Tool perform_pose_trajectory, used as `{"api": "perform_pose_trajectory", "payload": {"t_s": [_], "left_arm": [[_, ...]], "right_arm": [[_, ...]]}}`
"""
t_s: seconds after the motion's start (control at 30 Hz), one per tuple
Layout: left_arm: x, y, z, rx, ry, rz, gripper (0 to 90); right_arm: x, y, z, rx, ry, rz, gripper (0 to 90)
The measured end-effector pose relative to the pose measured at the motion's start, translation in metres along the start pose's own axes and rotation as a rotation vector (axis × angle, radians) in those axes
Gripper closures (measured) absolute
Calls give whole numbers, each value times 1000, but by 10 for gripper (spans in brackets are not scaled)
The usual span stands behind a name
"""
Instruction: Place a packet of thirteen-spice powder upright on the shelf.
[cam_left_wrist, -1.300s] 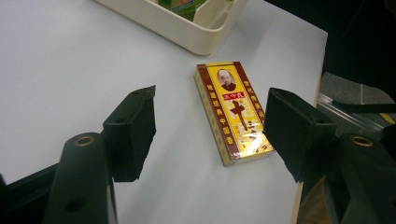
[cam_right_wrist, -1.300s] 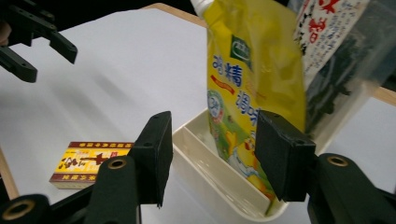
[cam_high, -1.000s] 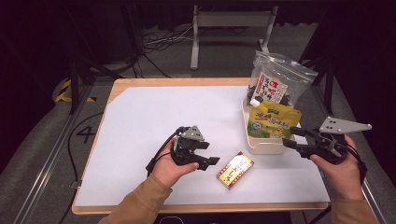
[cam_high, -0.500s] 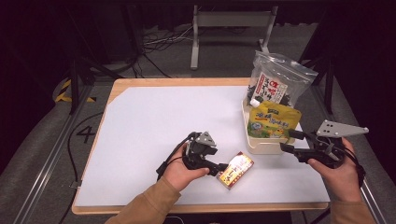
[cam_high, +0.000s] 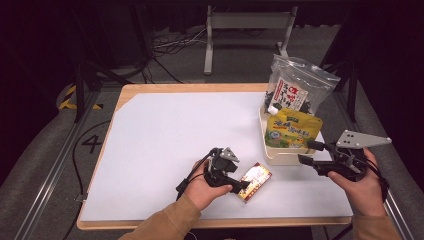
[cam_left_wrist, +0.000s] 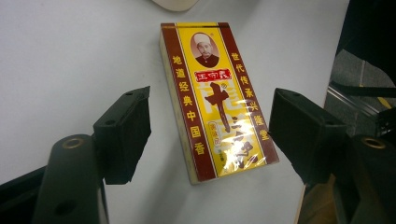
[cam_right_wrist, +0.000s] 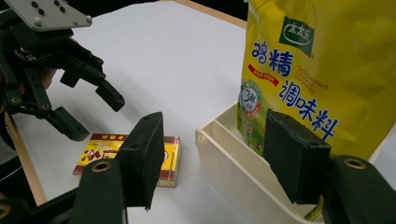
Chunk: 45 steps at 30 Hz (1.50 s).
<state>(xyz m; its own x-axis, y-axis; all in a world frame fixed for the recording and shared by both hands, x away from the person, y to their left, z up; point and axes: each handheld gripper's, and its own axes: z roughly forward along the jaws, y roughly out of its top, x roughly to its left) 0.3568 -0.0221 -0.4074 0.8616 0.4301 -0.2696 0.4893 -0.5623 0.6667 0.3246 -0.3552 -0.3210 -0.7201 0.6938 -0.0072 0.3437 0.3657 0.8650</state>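
Glossy spice box (cam_left_wrist: 217, 98) flat on white desk (cam_high: 165, 135).
Long axis between parted left tongs (cam_left_wrist: 210, 126); right tongs (cam_right_wrist: 212, 154) parted, empty.

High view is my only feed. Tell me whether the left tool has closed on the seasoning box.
Observer: Not closed. In the left gripper view the left tool is open, a jaw on each side of the seasoning box, with gaps on both sides.
Operator: Report how the box lies.
Observer: Flat on the white table, printed yellow face up, angled a little between the jaws.
Operator: Now report the right tool.
Observer: The right tool is open and empty, aimed at the yellow seasoning pouch standing in the cream tray.
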Motion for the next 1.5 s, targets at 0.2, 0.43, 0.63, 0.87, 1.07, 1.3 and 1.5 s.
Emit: {"api": "perform_pose_trajectory", "payload": {"t_s": [0.2, 0.43, 0.63, 0.87, 1.07, 1.3, 1.5], "left_arm": [[-5, 0, 9, 26, 14, -9, 280], [-9, -1, 19, 55, 27, -17, 233], [-15, -2, 27, 88, 53, 8, 222], [-21, -2, 33, 125, 100, 23, 217], [-23, -1, 39, 146, 99, 35, 210], [-24, -1, 43, 165, 111, 28, 225], [-26, 1, 45, 185, 139, 49, 250]], "right_arm": [[0, 0, 1, 3, 7, -3, 390], [0, -1, 2, 3, -1, -4, 362], [0, -1, 0, -8, -11, 1, 346], [-1, -1, -3, -22, -16, 3, 337], [-1, -2, -4, -22, -19, 4, 335], [-2, -2, -5, -32, -25, -1, 328], [-2, -3, -4, -29, -22, -2, 328]]}}
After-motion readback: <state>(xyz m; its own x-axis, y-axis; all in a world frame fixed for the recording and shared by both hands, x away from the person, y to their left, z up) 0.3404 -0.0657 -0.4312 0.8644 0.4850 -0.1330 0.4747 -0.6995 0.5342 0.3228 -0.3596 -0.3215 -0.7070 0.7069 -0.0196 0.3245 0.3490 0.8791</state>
